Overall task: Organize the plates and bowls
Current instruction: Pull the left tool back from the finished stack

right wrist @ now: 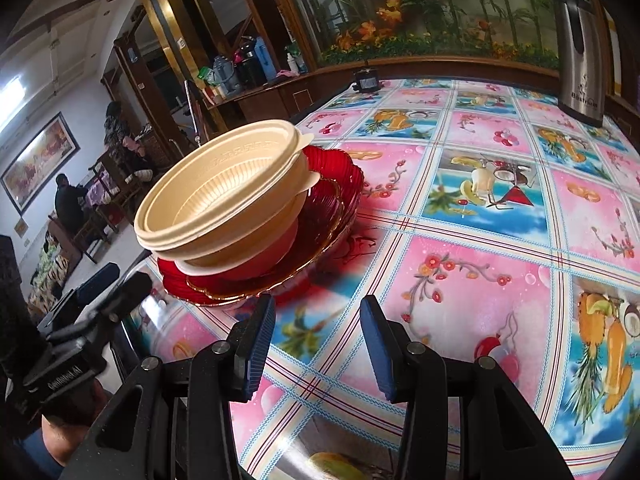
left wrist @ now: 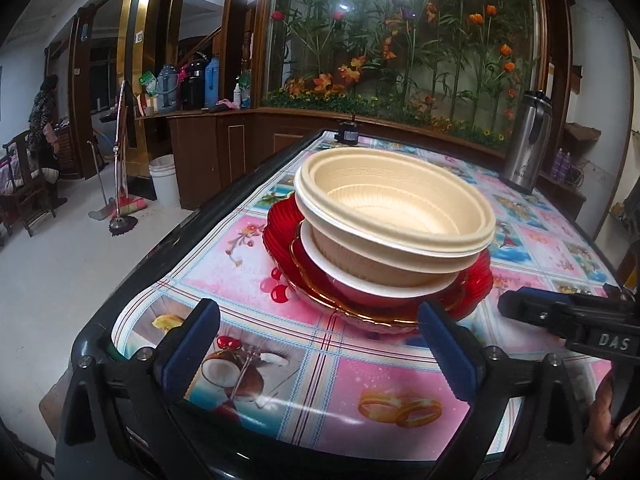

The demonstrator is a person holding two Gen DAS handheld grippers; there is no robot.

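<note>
While both jaws gape with nothing between them, the left hand-held gripper [left wrist: 320,344] and right hand-held gripper [right wrist: 318,344] hover near the stack: cream bowl [left wrist: 394,216] nested in a red bowl [left wrist: 368,294] on red plates [left wrist: 288,236], atop the counter [left wrist: 360,380].

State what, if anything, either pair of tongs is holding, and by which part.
Nothing is held. The left tongs and right tongs are both open and empty, short of the stacked cream plastic bowls on red glass plates.
</note>
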